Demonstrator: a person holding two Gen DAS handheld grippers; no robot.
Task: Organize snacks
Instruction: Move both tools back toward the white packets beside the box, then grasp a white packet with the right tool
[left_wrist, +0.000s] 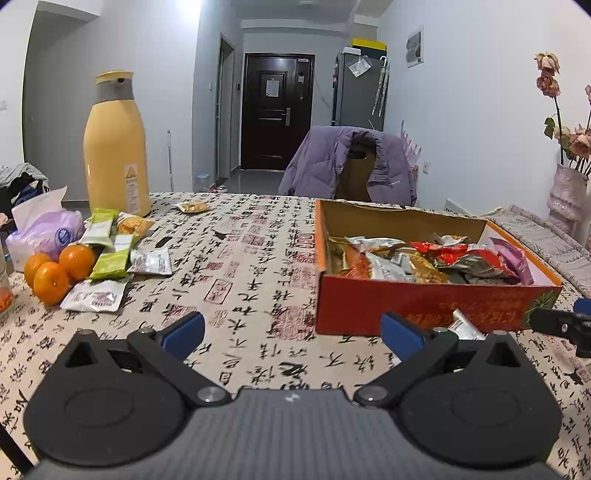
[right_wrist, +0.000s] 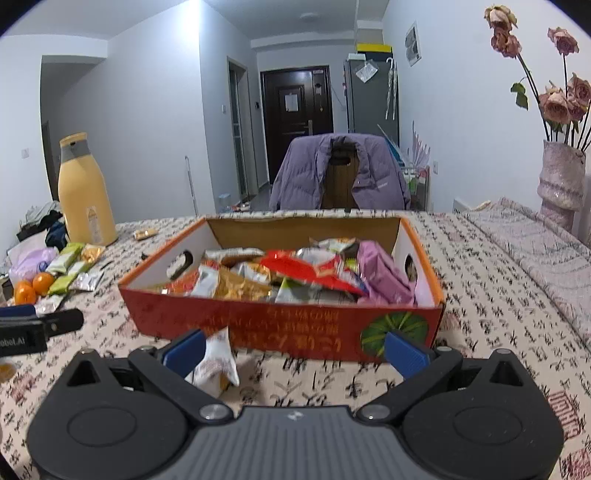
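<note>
While most wrappers already fill the red box (right_wrist: 280, 321), your job is only partly done. At nine o'clock on the table (left_wrist: 251, 258), beside the oranges (left_wrist: 55, 269), several loose packets (left_wrist: 110, 251) wait, with one small packet (left_wrist: 192, 206) farther back at eleven. Your left hand-held gripper (left_wrist: 291, 334) sits spread and empty. One white packet (right_wrist: 216, 363) lies just before the box, close by your right hand-held gripper (right_wrist: 295, 350), likewise spread and holding nothing.
</note>
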